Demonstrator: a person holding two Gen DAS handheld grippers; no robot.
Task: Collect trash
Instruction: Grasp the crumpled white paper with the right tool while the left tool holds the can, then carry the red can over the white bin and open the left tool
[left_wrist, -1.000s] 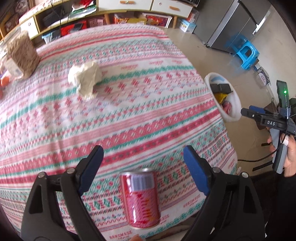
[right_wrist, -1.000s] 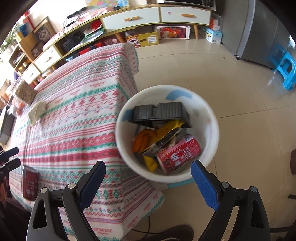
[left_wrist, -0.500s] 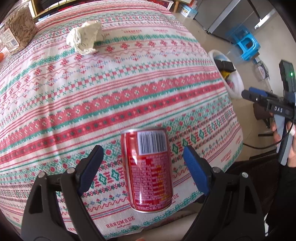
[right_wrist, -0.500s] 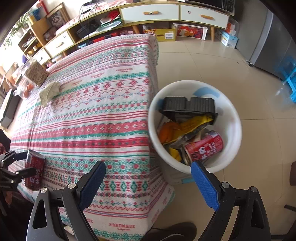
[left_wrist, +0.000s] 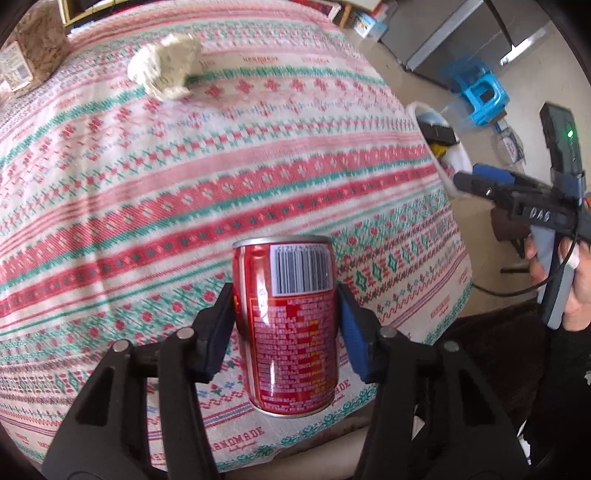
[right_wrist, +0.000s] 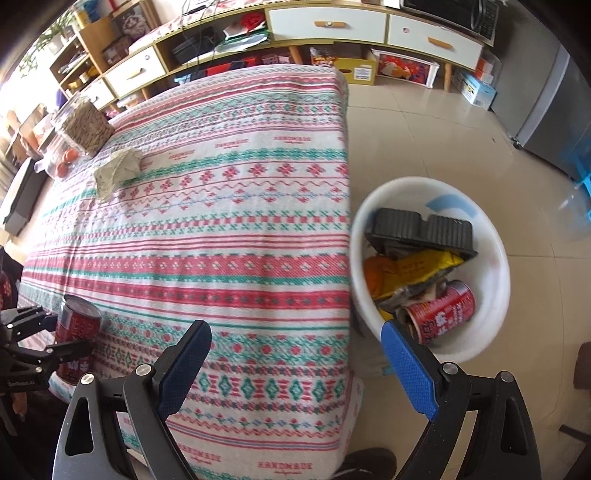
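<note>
Closer now, my left gripper (left_wrist: 284, 325) just closed onto red can (left_wrist: 290, 328), pads at 9 & 3 o'clock; right gripper (right_wrist: 295, 365) gapes, empty.

Patterned red, green and white tablecloth (right_wrist: 236, 221) over the whole table. At the far left corner, a clear container of seeds (right_wrist: 85, 125) — orange fruit (right_wrist: 66, 159) just beside it. Beyond, a long low cabinet with white drawers (right_wrist: 332, 24). Far right on the tiled floor (right_wrist: 424, 133), a blue plastic stool (left_wrist: 484, 94) — near a grey appliance (right_wrist: 554, 107).
</note>
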